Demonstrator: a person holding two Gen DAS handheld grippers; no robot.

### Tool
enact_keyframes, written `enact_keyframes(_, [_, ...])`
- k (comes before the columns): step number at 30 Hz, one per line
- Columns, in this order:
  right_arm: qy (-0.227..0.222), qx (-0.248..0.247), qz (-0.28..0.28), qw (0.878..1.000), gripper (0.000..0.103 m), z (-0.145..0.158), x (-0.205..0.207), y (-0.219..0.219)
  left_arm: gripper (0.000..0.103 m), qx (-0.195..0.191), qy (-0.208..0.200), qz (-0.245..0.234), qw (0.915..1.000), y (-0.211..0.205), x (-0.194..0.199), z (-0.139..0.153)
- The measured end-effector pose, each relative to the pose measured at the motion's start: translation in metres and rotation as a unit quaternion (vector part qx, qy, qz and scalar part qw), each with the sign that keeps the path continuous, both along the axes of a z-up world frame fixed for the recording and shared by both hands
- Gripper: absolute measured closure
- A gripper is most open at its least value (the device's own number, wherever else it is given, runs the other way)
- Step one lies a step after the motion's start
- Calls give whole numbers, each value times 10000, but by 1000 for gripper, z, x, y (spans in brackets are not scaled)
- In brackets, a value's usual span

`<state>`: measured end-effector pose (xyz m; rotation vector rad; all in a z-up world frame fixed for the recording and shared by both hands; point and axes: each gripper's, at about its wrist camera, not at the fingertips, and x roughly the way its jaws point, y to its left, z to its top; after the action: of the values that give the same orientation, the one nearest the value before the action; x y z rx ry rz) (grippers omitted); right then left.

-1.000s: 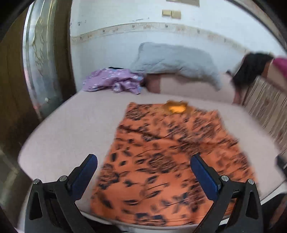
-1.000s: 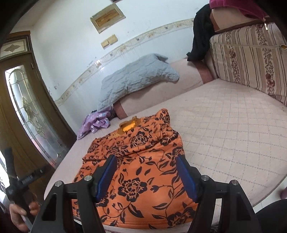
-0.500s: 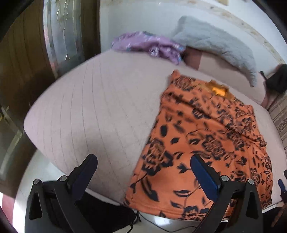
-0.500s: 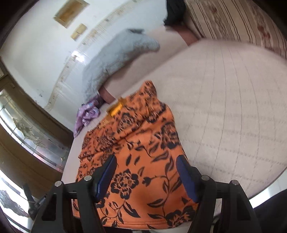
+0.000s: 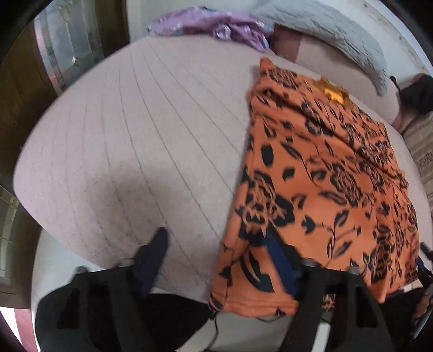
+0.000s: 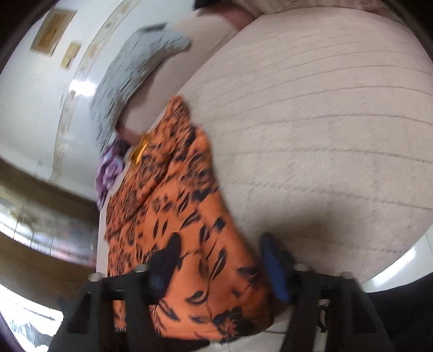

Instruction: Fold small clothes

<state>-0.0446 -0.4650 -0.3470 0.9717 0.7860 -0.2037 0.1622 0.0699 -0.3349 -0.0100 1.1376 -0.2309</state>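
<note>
Quilted pinkish bed (image 5: 130, 130), filling frame centre. Crumpled purple garment (image 5: 216, 24), top centre. Grey quilted pillow (image 5: 333, 29), upper right. Glazed wooden door (image 5: 67, 48), upper left. Black cloth (image 5: 416, 92), right edge.

A quilted pinkish bed (image 5: 140, 130) fills the room, a grey pillow (image 6: 130, 67) at its head against the white wall (image 6: 32, 89), a glazed wooden door (image 5: 62, 51) beside.

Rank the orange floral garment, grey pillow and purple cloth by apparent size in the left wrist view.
1. Orange floral garment
2. Grey pillow
3. Purple cloth
The garment lies nearest the camera, which exaggerates its lead.
</note>
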Motion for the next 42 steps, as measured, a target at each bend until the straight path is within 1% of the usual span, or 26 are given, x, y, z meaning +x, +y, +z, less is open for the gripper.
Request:
enact_keyframes(1, [212, -79, 193, 9996, 66, -4, 5, 7, 38, -21, 75, -41, 10000, -1, -2, -3])
enact_keyframes(2, [295, -239, 256, 9989, 66, -3, 6, 13, 38, 4, 125, -72, 9999, -2, -3, -6])
enact_keyframes(3, [368, -568, 340, 9971, 67, 2, 9, 22, 38, 50, 156, -91, 9998, -3, -6, -9])
enact_keyframes(4, [415, -688, 393, 9960, 67, 4, 10, 25, 38, 73, 174, -91, 9998, -3, -7, -11])
enact_keyframes(7, [617, -1110, 451, 9909, 63, 6, 14, 37, 38, 55, 220, -137, 9996, -5, -10, -16])
enact_keyframes(8, [641, -1187, 490, 9897, 52, 5, 15, 39, 37, 63, 190, -210, 9996, -5, -12, -16])
enact_keyframes(9, [610, -1211, 570, 9891, 46, 6, 18, 43, 38, 62, 155, -304, 9994, -7, -13, -15])
enact_keyframes(10, [596, -1260, 633, 9882, 46, 7, 20, 46, 40, 70, 108, -376, 9992, -8, -14, -15])
enact_keyframes(11, [649, -1393, 684, 9858, 49, 7, 21, 50, 56, 69, 62, -419, 9991, -10, -14, -14])
enact_keyframes(12, [715, -1565, 769, 9821, 62, 7, 23, 53, 75, 26, -2, -512, 9987, -11, -15, -12])
enact_keyframes(14, [918, -1886, 893, 9737, 89, 9, 25, 59, 93, -150, -20, -661, 9977, -14, -14, -8])
enact_keyframes(16, [827, -1752, 1025, 9757, 93, 10, 25, 60, 96, -253, -36, -743, 9969, -16, -13, -5])
enact_keyframes(19, [639, -1471, 1166, 9801, 93, 19, 25, 59, 96, -448, -60, -875, 9951, -17, -9, 1])
enact_keyframes(23, [116, -955, 1209, 9880, 93, 41, 22, 51, 96, -834, -134, -921, 9922, -9, -2, 19])
enact_keyframes(27, [-480, -528, 1240, 9897, 94, 70, 26, 40, 96, -1206, -331, -1026, 9868, -4, 6, 48])
enact_keyframes(30, [-767, -254, 1218, 9893, 94, 88, 36, 32, 97, -1391, -465, -1084, 9832, -4, 18, 72])
enact_keyframes(33, [-1036, -4, 1203, 9873, 94, 103, 54, 23, 97, -1573, -540, -1047, 9805, -7, 47, 98])
enact_keyframes(36, [-1283, 207, 1112, 9853, 94, 116, 81, 8, 97, -1654, -634, -925, 9798, -13, 82, 118])
enact_keyframes(37, [-1345, 236, 1060, 9849, 94, 121, 93, 2, 97, -1605, -725, -888, 9804, -18, 101, 127])
enact_keyframes(38, [-1402, 246, 990, 9849, 95, 125, 107, -5, 97, -1564, -753, -853, 9811, -22, 113, 130])
enact_keyframes(39, [-1455, 257, 868, 9852, 95, 128, 125, -16, 97, -1535, -767, -783, 9821, -28, 134, 135])
enact_keyframes(40, [-1474, 289, 790, 9855, 95, 128, 137, -23, 99, -1527, -771, -731, 9825, -34, 150, 136])
enact_keyframes(41, [-1500, 399, 641, 9858, 94, 126, 158, -36, 100, -1475, -803, -660, 9836, -38, 167, 136])
enact_keyframes(42, [-1514, 489, 513, 9859, 95, 123, 174, -46, 100, -1391, -854, -528, 9852, -47, 192, 135])
